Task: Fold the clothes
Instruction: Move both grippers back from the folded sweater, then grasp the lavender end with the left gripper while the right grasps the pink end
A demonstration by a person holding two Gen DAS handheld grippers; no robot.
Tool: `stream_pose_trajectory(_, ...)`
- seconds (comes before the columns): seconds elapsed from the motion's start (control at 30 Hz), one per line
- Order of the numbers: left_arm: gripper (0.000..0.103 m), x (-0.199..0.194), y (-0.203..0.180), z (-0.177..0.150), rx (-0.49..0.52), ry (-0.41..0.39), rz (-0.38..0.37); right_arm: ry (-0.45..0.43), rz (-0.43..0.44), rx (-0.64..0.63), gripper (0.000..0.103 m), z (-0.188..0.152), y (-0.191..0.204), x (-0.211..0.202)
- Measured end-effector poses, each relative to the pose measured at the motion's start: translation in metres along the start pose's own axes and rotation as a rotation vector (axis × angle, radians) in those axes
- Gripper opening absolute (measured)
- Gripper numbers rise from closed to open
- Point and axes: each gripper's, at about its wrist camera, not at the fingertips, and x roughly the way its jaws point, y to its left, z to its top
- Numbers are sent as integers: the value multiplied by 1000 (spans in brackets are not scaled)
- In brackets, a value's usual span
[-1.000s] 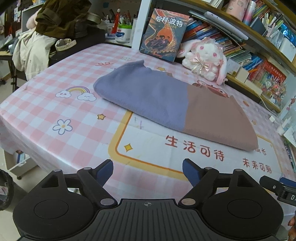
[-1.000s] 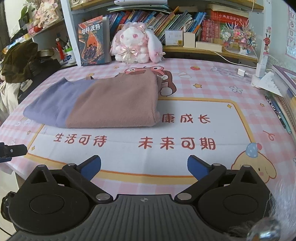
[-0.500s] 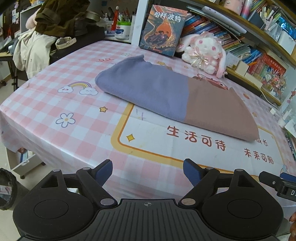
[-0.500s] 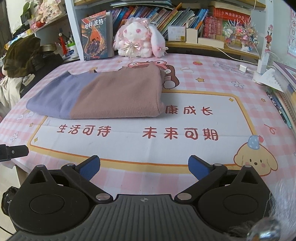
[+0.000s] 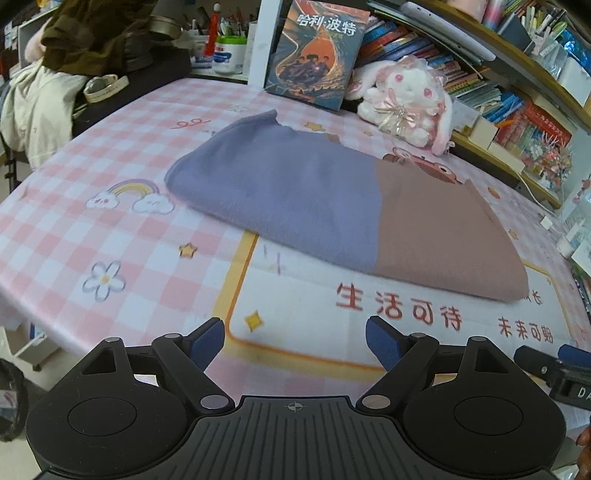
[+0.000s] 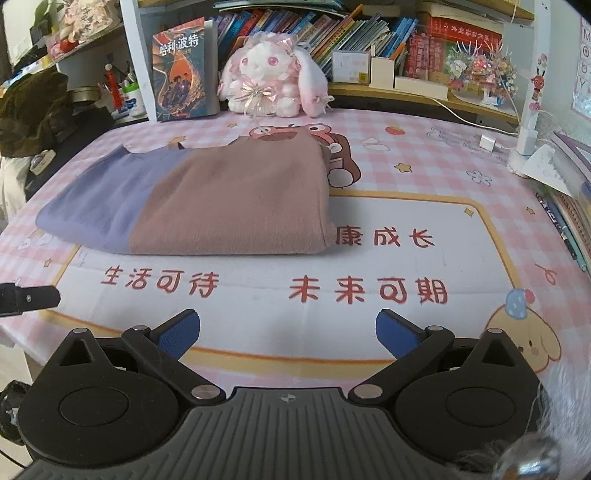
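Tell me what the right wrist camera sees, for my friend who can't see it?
A folded purple-and-brown sweater lies on a pink checkered tablecloth, with the right claw open and empty in front of it. Behind it sit a plush bunny and a book.

Pink checked tablecloth point(image 6: 424, 155) w/ cartoon prints & red Chinese text. Plush bunny point(image 6: 269, 79) at 12 o'clock on the far edge, white w/ pink ears. Harry Potter book point(image 6: 183, 70) upright just beside it, at 11. Bookshelf point(image 6: 369, 40) packed w/ books behind, 12 to 1. White charger point(image 6: 487, 142) & cable at 2. Brown jacket point(image 5: 92, 33) heaped at 10, off the table.
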Motion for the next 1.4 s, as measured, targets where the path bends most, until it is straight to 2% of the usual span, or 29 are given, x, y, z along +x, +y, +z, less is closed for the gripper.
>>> stream_pose_trajectory(0.2,86,15,14,19,-22,0,-21,4,-11,-3,103,15,11,16)
stream_pose_trajectory(0.37,86,27,36,38,-121,9,-64,2,-20,-10,103,29,20,28)
stream_pose_trajectory(0.53,85,42,71,54,-350,40,-146,1,-36,-16,103,45,27,40)
stream_pose_trajectory(0.63,84,53,97,59,-535,50,-203,-4,-49,-27,103,57,31,44)
stream_pose_trajectory(0.73,83,63,115,62,-665,49,-224,-10,-63,-30,103,67,34,48)
stream_pose_trajectory(0.9,48,77,142,63,-841,43,-234,-22,-97,2,103,77,33,55)
stream_pose_trajectory(1.03,44,88,157,64,-959,33,-278,-22,-119,53,103,84,27,62)
stream_pose_trajectory(1.2,44,100,168,65,-1051,32,-332,-24,-147,145,102,95,14,72)
stream_pose_trajectory(1.4,43,109,170,73,-1044,34,-337,15,-196,207,99,103,1,91)
